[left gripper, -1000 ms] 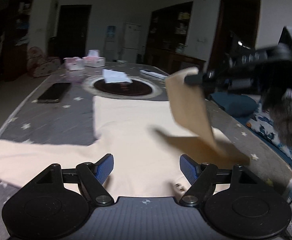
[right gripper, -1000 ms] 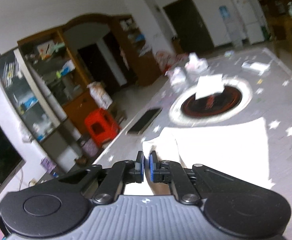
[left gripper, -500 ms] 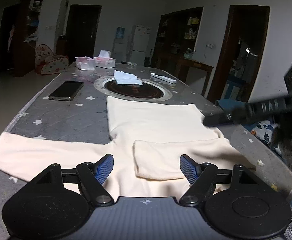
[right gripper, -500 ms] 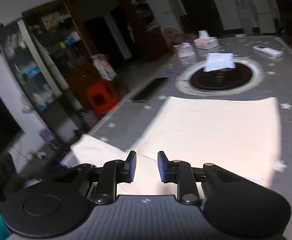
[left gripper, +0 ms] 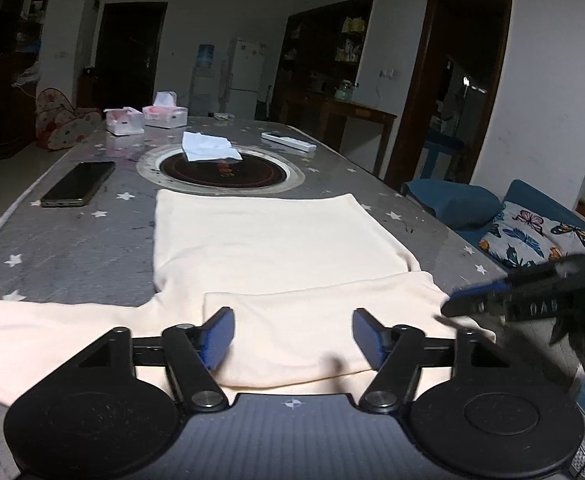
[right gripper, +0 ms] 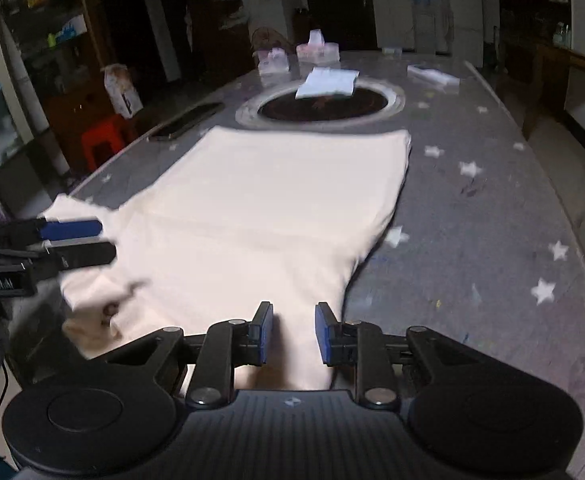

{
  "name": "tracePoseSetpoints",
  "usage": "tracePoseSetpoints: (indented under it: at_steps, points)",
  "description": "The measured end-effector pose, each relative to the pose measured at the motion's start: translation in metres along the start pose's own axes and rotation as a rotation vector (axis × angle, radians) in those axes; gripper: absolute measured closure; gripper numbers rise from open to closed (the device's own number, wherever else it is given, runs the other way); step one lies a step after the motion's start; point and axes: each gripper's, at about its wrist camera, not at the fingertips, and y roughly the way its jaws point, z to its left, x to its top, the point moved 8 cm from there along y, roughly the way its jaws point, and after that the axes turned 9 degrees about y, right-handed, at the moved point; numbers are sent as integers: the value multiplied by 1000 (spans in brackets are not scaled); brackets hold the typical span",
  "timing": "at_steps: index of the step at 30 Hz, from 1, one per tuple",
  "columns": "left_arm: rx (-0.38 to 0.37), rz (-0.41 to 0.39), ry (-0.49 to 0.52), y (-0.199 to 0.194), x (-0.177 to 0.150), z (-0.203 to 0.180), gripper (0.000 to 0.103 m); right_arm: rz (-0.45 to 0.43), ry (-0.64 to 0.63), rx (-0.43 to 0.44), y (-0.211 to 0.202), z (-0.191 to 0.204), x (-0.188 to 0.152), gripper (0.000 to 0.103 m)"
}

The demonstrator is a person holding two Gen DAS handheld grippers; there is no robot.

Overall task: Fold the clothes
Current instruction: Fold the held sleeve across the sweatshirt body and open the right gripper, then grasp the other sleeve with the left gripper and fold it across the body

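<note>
Cream shirt [left gripper: 276, 248], one; grippers [left gripper: 292, 336] [right gripper: 290, 332], two, parted.

Left claw [left gripper: 292, 334] wide open, right claw [right gripper: 289, 330] parted.

Very little can be read. In the left wrist view, the black side of the right gripper [left gripper: 448, 312] carries pale characters that look like "0A8", though blur makes them uncertain. In the right wrist view, the side of the left gripper [right gripper: 106, 242] bears a line of white lettering, too smeared to read. The boxes and shelf goods in the background show print too small to make out
</note>
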Motion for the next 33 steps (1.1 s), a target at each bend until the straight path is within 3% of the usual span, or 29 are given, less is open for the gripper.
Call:
tracePoseSetpoints:
  at_steps: [5, 13, 17, 21, 27, 33]
  points:
    - [4, 18, -17, 13, -1, 2, 45, -51, -18, 39, 11, 8, 23, 80]
    - [28, 51, -56, 21, -10, 18, 45, -13, 6, 32, 38, -2, 22, 80]
    - [56, 43, -102, 11, -12, 32, 45, -25, -33, 43, 32, 7, 22, 69]
    - [103, 47, -149, -1, -17, 51, 45, -2, -52, 43, 38, 10, 15, 67]
    - [277, 3, -204, -40, -17, 97, 41, -17, -65, 56, 31, 19, 19, 51]
    - [598, 2, -305, -81, -36, 165, 38, -22, -92, 87, 25, 34, 17, 48]
